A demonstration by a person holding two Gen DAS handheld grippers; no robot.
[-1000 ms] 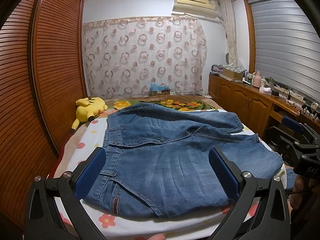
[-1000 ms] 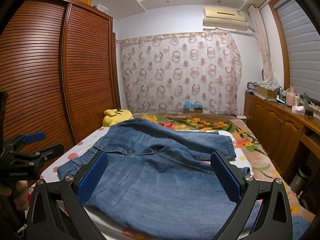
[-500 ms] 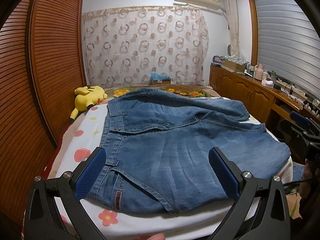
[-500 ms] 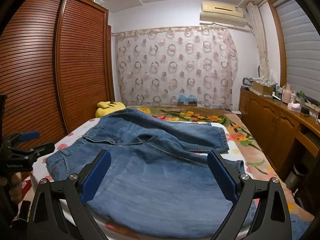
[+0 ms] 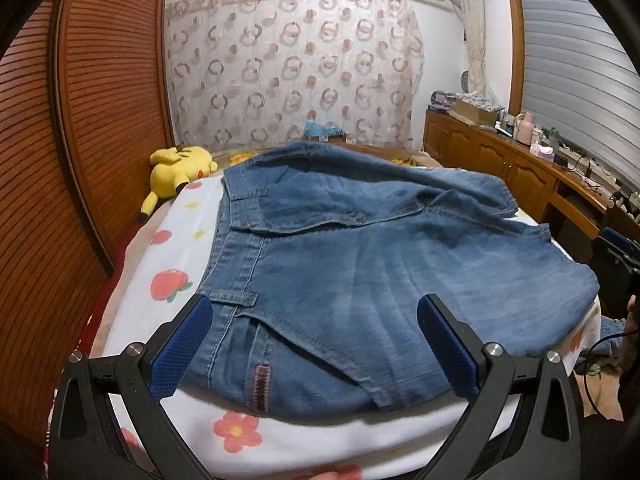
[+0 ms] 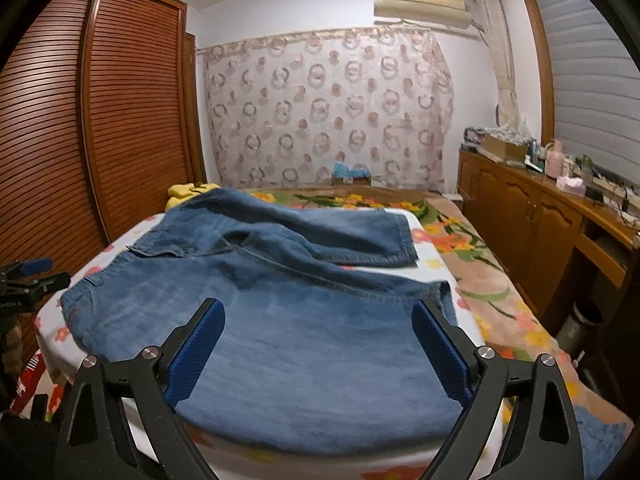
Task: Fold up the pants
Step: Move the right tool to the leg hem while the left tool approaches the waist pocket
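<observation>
pants (image 5: 360, 280): spread flat on flowered sheet (image 5: 176, 256), legs doubled over | left gripper (image 5: 316, 344): wide apart, empty, above waistband (near edge) | right gripper (image 6: 316, 352): jaws just narrowing, wide, nothing gripped, over pants

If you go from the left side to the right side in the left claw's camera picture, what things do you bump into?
Brown slatted wardrobe door → yellow plush toy → blue denim pants → wooden cabinets → grey window blind.
</observation>
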